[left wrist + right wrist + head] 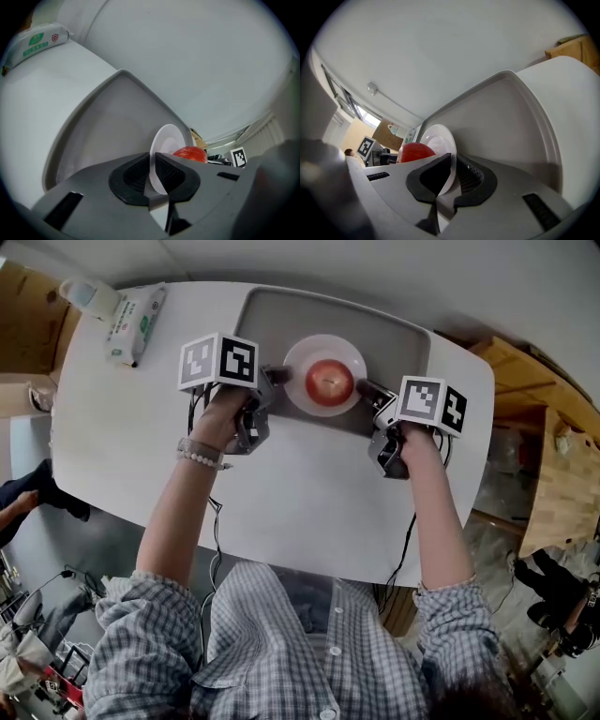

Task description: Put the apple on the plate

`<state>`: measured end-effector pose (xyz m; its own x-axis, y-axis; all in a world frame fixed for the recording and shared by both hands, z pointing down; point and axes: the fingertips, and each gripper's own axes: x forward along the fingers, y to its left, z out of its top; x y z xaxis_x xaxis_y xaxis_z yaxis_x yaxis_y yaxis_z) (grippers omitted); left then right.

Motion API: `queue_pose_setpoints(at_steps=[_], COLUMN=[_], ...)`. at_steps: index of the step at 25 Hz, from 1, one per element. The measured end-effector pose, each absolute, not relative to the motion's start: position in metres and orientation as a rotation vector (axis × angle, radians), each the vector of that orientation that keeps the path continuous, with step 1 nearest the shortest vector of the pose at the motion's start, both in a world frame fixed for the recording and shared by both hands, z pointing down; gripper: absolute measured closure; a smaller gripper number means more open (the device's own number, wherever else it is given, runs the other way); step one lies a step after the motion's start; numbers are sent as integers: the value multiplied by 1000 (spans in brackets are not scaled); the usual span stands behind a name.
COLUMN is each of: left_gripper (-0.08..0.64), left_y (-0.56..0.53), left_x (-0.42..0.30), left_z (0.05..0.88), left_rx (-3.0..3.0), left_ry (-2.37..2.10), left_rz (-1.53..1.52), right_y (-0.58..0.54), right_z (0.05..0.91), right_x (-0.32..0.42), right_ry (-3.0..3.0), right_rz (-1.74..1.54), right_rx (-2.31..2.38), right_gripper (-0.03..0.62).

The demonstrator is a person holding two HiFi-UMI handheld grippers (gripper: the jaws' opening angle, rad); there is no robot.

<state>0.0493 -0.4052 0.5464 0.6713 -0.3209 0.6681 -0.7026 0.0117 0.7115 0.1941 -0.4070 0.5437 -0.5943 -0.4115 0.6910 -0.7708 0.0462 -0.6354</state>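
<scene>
On the white table sit 1 grey tray and, near the far left corner, 1 pack of wipes. Within the tray's outline is 1 white plate carrying 1 red apple at its middle; whether the plate rests on the tray or hangs above it cannot be told. 2 grippers are in play, 1 per hand. The left gripper pinches the plate's left rim between its jaws, and the right gripper pinches the opposite rim, so the apple lies between the 2 grippers, just beyond each pair of jaws and touching neither.
</scene>
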Motion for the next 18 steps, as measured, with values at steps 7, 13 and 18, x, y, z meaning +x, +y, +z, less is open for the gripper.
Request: queue_pose_setpoints(at_steps=[7, 13, 18], left_gripper=[526, 462, 446], left_y=[-409, -412, -413], left_x=[47, 46, 44], left_z=[549, 546, 547], left_rx=[1564, 1550, 1526], left_ry=[-899, -883, -883], left_rz=[360, 299, 271], right_y=[-409, -411, -412], right_z=[548, 550, 548], right_x=[190, 187, 184], right_ry=[-1999, -1999, -2041], right_rz=[1552, 1529, 1365], right_rx=[1201, 1205, 1162], right_gripper=[551, 551, 551])
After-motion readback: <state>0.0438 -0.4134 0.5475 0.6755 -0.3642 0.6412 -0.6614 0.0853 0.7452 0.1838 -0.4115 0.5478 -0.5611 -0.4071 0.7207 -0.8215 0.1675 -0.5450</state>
